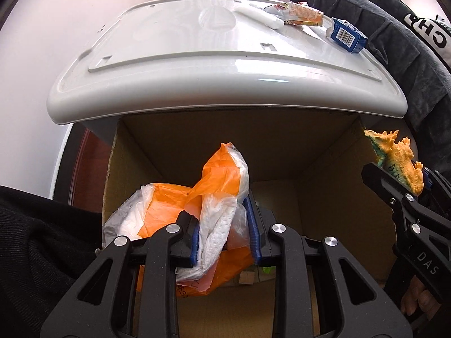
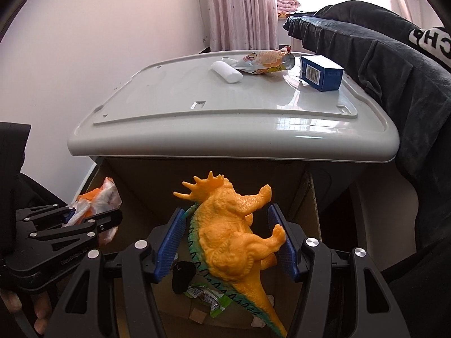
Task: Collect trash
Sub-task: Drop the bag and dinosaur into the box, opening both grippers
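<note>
My left gripper (image 1: 218,211) is shut on a crumpled bundle of orange plastic bag and white tissue (image 1: 174,208), held over an open cardboard box (image 1: 225,146). In the right wrist view, an orange toy dinosaur (image 2: 234,239) with a green-edged back is held between the blue pads of my right gripper (image 2: 225,214), also over the box (image 2: 313,211). The left gripper (image 2: 84,217) and its bundle (image 2: 104,194) show at the left of that view. The dinosaur (image 1: 400,155) shows at the right edge of the left wrist view.
Behind the box stands a white plastic lidded bin (image 2: 225,112), bearing a white roll (image 2: 227,73), an orange snack wrapper (image 2: 265,60) and a blue carton (image 2: 321,73). A dark garment (image 2: 380,56) drapes at its right. A green wrapper (image 2: 205,295) lies in the box.
</note>
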